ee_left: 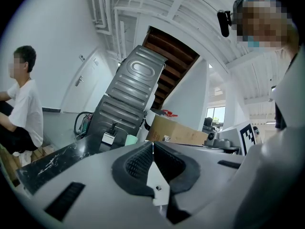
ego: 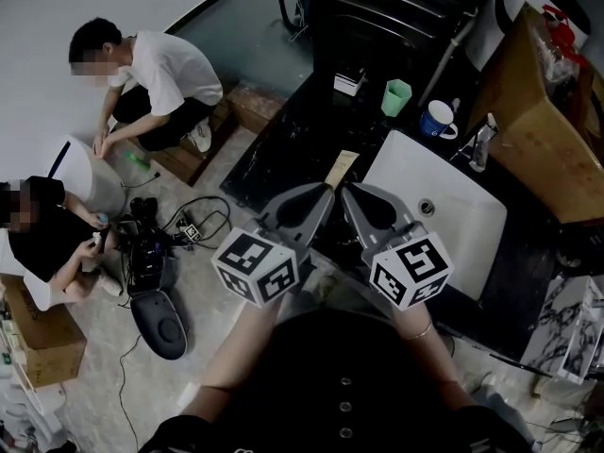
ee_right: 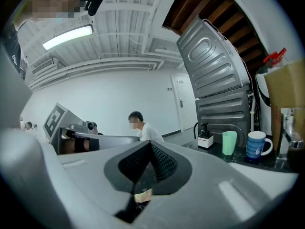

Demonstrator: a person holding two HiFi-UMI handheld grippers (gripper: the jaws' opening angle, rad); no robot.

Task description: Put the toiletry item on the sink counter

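A flat tan packet lies on the black marble sink counter, just left of the white basin. Through the gap under the right jaws a bit of the tan packet shows. My left gripper and right gripper hover side by side just short of the packet, tips pointing at the counter. In the gripper views, the left gripper and the right gripper each have their jaws shut with nothing between the pads. A green cup and a blue mug stand at the counter's back.
A faucet stands behind the basin, and a small white dispenser beside a tilted grey metal appliance. A cardboard box is at the right. Two people sit on the floor at left among cables.
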